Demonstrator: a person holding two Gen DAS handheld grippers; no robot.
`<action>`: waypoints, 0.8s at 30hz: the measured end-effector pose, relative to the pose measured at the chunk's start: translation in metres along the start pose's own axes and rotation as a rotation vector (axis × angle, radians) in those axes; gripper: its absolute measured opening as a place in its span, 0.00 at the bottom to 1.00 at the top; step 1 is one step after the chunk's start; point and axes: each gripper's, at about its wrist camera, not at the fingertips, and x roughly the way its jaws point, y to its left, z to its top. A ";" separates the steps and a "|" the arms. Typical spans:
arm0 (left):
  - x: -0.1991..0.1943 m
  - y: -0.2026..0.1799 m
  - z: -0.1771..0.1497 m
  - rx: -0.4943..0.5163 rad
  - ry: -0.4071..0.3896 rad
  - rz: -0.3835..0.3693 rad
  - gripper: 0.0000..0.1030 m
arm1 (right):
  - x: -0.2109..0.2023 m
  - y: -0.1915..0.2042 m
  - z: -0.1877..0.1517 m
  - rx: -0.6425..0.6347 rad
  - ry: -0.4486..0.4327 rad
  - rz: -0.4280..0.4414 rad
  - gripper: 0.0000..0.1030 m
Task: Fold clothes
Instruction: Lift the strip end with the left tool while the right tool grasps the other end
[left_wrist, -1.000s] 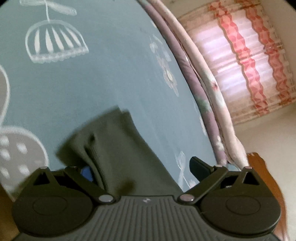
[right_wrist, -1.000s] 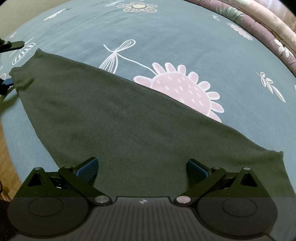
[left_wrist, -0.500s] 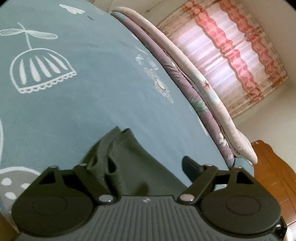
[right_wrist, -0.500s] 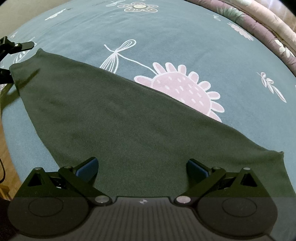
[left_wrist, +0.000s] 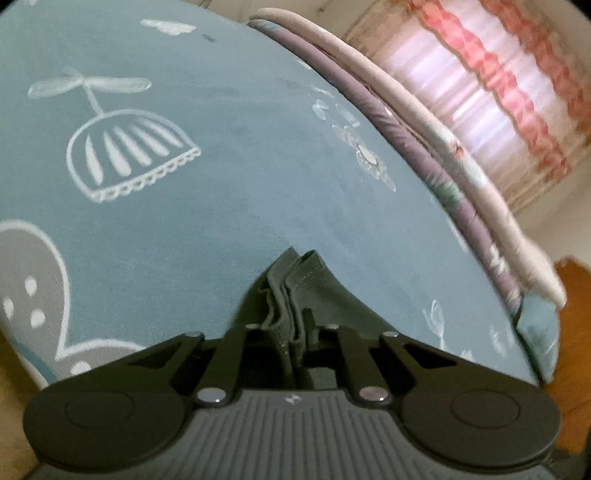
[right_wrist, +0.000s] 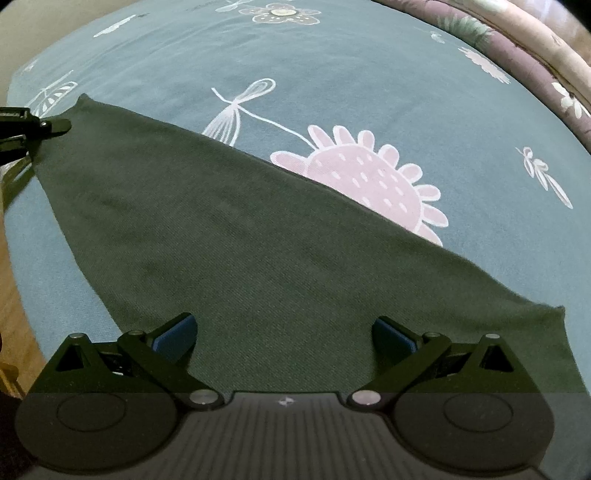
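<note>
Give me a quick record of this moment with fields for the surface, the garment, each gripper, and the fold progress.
surface: blue bedsheet with white and pink flower prints
garment: dark green cloth, spread flat on the sheet
left gripper: jaws have just been closing, now pinched on a bunched corner of the cloth
right gripper: jaws wide open above the near edge of the cloth, gripping nothing
background: folded quilts along the bed's far edge, pink curtain
fold progress: no new fold yet

Left gripper (left_wrist: 295, 332) just closed together; right gripper (right_wrist: 284, 332) spread wide.
</note>
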 end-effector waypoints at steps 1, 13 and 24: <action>-0.003 -0.004 0.001 0.030 -0.002 0.006 0.07 | -0.003 -0.001 0.003 0.003 -0.007 0.018 1.00; -0.040 -0.054 0.012 0.208 -0.076 -0.064 0.07 | 0.011 -0.011 0.068 0.372 -0.025 0.686 1.00; -0.044 -0.070 0.012 0.206 -0.105 -0.107 0.07 | 0.081 0.002 0.092 0.660 0.114 1.010 1.00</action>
